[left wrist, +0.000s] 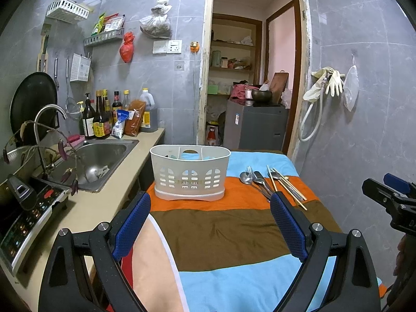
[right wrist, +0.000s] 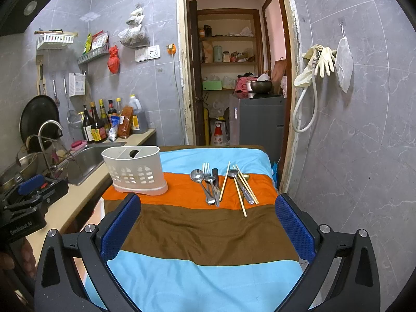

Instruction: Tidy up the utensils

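A white plastic utensil caddy (left wrist: 189, 173) (right wrist: 135, 170) with dividers stands on the orange stripe of a striped cloth (left wrist: 221, 228) (right wrist: 197, 231). To its right lie loose utensils: spoons (right wrist: 196, 175), a fork (right wrist: 206, 171), a knife (right wrist: 215, 182) and wooden chopsticks (right wrist: 240, 195); the pile also shows in the left wrist view (left wrist: 270, 182). My left gripper (left wrist: 210, 208) is open and empty, hovering in front of the caddy. My right gripper (right wrist: 208, 210) is open and empty, just short of the utensils.
A steel sink (left wrist: 98, 161) with a tap (left wrist: 49, 111) and a countertop lie left of the cloth. An induction cooker (left wrist: 28, 215) sits at the near left. Sauce bottles (left wrist: 98, 117) stand behind the sink. A doorway (left wrist: 249, 78) with a grey cabinet is beyond.
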{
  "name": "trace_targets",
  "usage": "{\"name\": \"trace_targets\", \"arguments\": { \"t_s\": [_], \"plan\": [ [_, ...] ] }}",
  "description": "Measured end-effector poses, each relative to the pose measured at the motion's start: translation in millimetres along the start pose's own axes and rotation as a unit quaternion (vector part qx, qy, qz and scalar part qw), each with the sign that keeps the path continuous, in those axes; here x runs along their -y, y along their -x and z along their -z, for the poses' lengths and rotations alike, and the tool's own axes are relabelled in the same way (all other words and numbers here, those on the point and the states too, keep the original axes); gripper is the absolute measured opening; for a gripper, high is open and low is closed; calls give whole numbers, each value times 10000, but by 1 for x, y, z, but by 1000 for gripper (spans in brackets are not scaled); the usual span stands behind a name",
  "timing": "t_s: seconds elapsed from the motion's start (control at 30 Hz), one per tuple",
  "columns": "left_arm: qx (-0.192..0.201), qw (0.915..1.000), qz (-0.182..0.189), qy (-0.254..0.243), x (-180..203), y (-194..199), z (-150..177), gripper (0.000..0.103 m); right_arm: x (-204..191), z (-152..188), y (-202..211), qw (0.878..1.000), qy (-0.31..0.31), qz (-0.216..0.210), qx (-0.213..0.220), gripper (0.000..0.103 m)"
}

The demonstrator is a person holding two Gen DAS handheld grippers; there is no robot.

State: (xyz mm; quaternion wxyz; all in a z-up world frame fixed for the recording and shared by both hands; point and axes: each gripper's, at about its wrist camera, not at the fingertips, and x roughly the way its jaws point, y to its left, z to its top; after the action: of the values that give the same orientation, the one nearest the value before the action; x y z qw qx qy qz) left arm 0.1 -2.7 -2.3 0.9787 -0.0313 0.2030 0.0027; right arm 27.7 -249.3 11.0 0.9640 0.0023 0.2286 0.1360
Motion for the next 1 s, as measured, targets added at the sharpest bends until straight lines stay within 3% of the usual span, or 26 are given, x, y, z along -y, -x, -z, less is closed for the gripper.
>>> {"name": "trace_targets", "arguments": {
  "t_s": [1.0],
  "plan": [
    [-4,10000,-5,6,-1,0,0,90,0,0,0,10000,-6,-7,-10,103]
  ]
}}
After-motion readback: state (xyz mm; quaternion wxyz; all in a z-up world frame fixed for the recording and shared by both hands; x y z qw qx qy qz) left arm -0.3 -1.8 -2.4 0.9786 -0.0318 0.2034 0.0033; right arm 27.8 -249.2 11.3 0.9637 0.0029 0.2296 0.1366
